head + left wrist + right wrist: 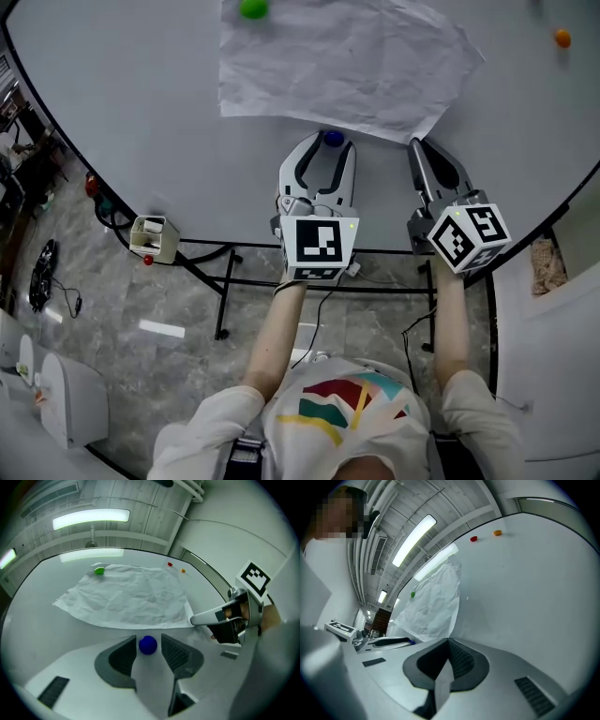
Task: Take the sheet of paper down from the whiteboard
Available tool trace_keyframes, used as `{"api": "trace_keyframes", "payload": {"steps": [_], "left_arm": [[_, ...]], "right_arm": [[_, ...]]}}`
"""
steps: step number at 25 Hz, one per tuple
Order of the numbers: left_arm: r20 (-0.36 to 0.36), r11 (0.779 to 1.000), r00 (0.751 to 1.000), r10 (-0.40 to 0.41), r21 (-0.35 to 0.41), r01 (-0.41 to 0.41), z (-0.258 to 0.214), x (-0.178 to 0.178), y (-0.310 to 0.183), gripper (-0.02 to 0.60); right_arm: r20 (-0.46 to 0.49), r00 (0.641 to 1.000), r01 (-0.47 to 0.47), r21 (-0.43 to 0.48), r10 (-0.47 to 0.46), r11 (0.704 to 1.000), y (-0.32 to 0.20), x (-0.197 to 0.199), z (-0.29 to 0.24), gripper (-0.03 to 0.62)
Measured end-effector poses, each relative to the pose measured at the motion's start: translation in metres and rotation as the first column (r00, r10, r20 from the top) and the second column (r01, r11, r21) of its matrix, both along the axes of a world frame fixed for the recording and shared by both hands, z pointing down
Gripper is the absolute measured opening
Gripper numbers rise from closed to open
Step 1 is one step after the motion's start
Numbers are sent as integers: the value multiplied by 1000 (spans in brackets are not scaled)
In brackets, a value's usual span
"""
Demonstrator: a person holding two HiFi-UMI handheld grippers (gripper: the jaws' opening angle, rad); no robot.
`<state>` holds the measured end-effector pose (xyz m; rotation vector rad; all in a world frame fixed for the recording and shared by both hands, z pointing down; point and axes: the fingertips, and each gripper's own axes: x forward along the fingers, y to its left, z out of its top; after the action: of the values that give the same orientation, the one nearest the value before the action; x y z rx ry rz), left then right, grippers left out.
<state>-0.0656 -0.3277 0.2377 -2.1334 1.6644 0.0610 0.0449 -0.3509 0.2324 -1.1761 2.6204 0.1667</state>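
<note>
Left gripper [148, 642] gapes around blue magnet [148, 645] below paper [131, 597]; right gripper [447, 641] is clenched empty beside it; green magnet [99, 571] pins paper's top.

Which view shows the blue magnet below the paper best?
The left gripper view: the blue magnet sits large and central between the open jaws. The head view shows it small; the right gripper view, only a sliver.
</note>
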Motion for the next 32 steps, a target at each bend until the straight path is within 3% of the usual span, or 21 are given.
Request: {"api": "trace_keyframes", "payload": {"steps": [4, 8, 13, 20, 27, 32], "left_arm": [[-58, 999, 998, 12, 33, -10, -16, -10, 21, 195], [-113, 988, 993, 21, 152, -4, -63, -25, 46, 195], [-41, 956, 995, -94, 275, 102, -141, -56, 44, 195], [7, 938, 978, -209, 284, 198, -189, -89, 26, 195], [40, 945, 981, -191, 276, 173, -203, -81, 21, 193], [25, 956, 984, -176, 241, 166, -200, -86, 16, 169]], "right_arm": [[-12, 1000, -8, -1, 8, 1000, 1, 1, 1, 14], [1, 1000, -10, -6, 10, 1000, 2, 4, 0, 14], [-29, 999, -20, 11, 21, 1000, 3, 2, 1, 14], [-40, 999, -30, 1, 30, 1000, 5, 6, -1, 14], [-43, 998, -38, 3, 38, 999, 6, 4, -3, 14], [-33, 998, -54, 17, 54, 998, 7, 11, -5, 14]]}}
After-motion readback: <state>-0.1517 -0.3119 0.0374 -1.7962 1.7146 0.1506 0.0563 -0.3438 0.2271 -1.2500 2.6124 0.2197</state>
